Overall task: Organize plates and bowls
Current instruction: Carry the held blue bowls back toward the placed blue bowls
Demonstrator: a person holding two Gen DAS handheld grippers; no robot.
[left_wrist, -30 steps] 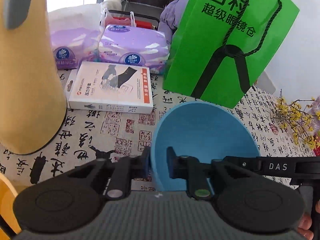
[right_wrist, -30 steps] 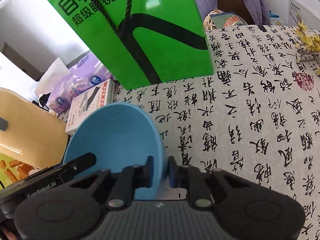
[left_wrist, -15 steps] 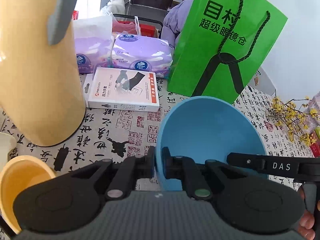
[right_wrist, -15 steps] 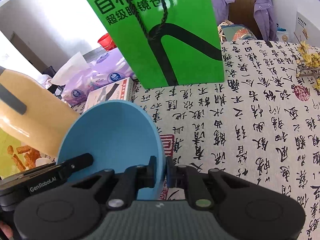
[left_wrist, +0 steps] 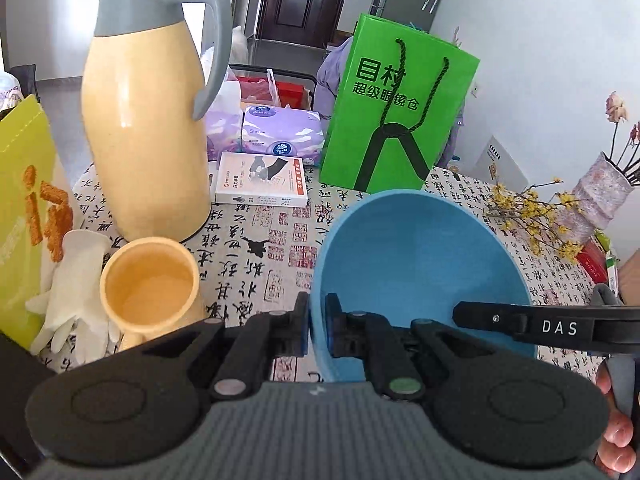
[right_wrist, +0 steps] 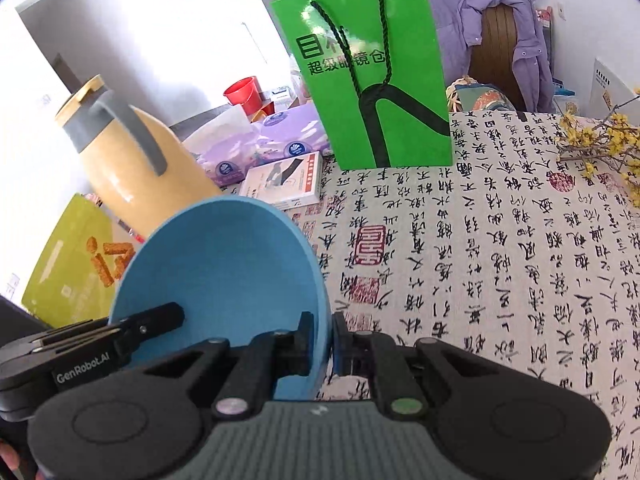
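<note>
Left of the round blue plastic bowl (left_wrist: pixel 420 264), a yellow-green cardboard box (left_wrist: pixel 24 216) printed with orange snacks is seen at the table's edge, with a white cloth glove (left_wrist: pixel 74 292) beside it and an open pale-yellow plastic cup (left_wrist: pixel 150 284) just beside the glove. Behind the cup, a tall cream-yellow thermos jug with a grey handle (left_wrist: pixel 146 120) is stood on the calligraphy-printed tablecloth (right_wrist: pixel 500 260).

The bowl itself is held clear of the cloth, tilted, and is gripped from both sides: the left gripper (left_wrist: pixel 317 330) is clamped on the bowl's left rim, one finger inside and one outside, and the right gripper (right_wrist: pixel 322 340) is clamped likewise on the opposite rim.

Beyond the bowl, a white flat carton (left_wrist: pixel 262 178) is laid before purple tissue packs (left_wrist: pixel 282 132), and an upright bright-green paper bag with a black cord (left_wrist: pixel 400 104) is stood further back. To the bowl's right, sprigs of small yellow flowers (left_wrist: pixel 532 216) are spread from a pale textured vase (left_wrist: pixel 596 192).

A slip seems the main risk: the thin rim is pinched at only two spots, so uneven pull between the hands could twist it free. A swing leftward could knock the cup over or strike the jug.

Most open room is judged to lie right of the bowl, where bare cloth is shown in the right wrist view up to the flowers.
</note>
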